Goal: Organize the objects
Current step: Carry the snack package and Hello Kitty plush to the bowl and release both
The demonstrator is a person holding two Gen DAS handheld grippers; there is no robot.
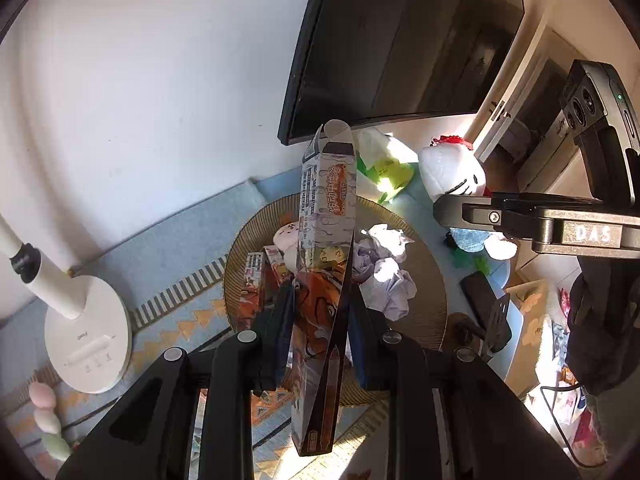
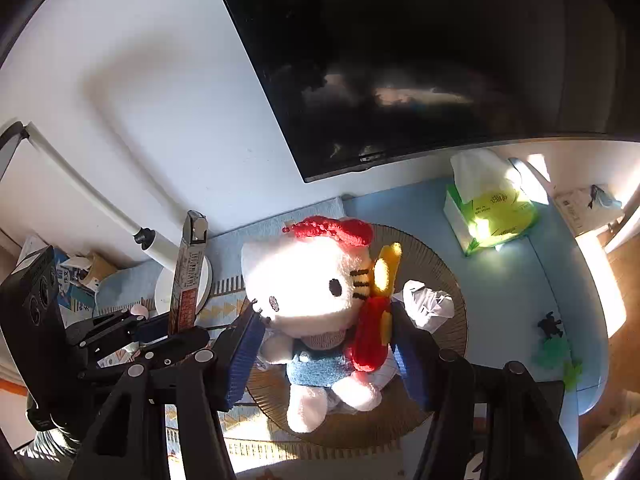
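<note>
While the left claw clamps a box above the basket, the right claw grips a plush over its rim, tissues well apart.

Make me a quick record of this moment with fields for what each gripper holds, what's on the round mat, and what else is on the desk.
left gripper: shut on a long printed cardboard box, held upright
right gripper: shut on a white plush cat doll with a red bow
round woven mat: crumpled white paper, more printed boxes, a small plush
desk background: green tissue pack, white desk lamp base, dark monitor
</note>
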